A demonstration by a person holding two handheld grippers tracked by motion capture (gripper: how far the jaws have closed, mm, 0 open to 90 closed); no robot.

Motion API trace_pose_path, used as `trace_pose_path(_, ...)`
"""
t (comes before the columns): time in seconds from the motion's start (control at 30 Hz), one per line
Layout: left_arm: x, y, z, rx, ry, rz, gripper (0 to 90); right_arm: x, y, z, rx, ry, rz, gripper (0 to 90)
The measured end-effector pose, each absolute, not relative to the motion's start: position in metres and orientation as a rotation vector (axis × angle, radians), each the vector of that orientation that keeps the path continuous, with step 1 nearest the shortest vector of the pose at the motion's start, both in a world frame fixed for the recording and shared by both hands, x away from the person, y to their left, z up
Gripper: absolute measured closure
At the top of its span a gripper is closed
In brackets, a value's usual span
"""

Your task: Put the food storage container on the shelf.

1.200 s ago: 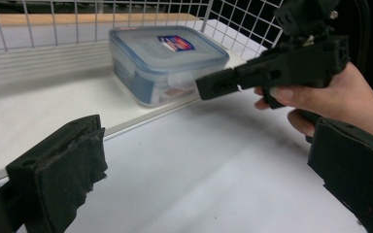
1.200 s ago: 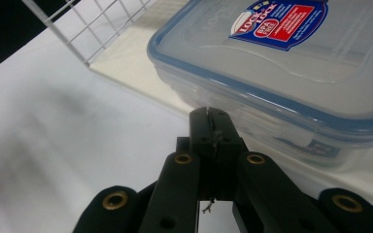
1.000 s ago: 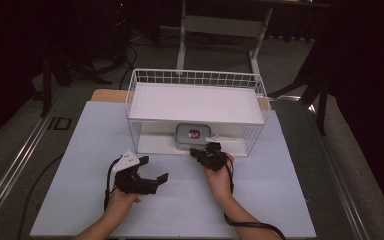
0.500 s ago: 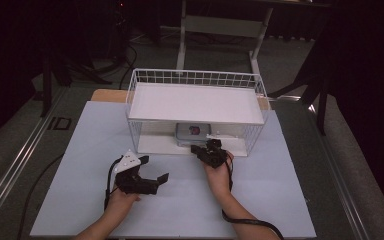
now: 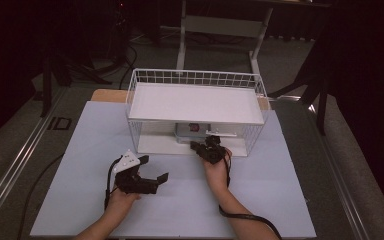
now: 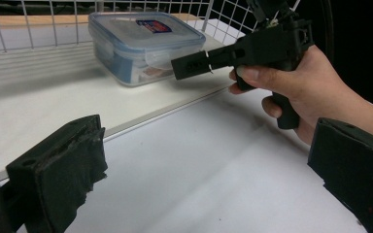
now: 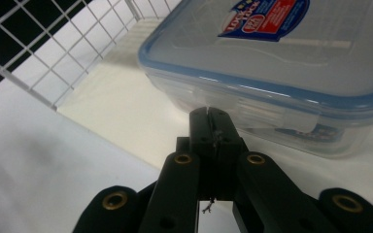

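The clear plastic food box (image 7: 281,73), blue-rimmed with a red-and-blue label on its lid, sits at the centre of the high view on the lower shelf of the white wire rack (image 5: 250,82). It looks rigid, light and smooth-walled, so the side latch flap or the lid's rim seems the surest place to grip. The right gripper (image 7: 209,114), jaws pressed together on nothing, points at that flap. The left gripper (image 6: 204,170) rests on the table (image 5: 280,200), jaws spread wide.
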State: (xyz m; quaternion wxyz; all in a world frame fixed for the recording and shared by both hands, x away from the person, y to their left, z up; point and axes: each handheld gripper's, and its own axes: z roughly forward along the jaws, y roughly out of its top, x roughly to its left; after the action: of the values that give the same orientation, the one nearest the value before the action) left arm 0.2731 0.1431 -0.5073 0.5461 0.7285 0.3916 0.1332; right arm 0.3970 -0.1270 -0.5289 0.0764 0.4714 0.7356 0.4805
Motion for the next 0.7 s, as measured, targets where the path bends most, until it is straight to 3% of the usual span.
trace_pose_path(0.43,0.272,0.144,-0.506,1.715,0.928,0.305,1.0,0.409,-0.127,-0.518,1.48,2.176,1.449,89.8)
trace_pose_path(0.7,0.273,0.143,-0.506,1.717,0.928,0.304,1.0,0.401,-0.127,-0.519,1.462,2.19,1.468,84.7)
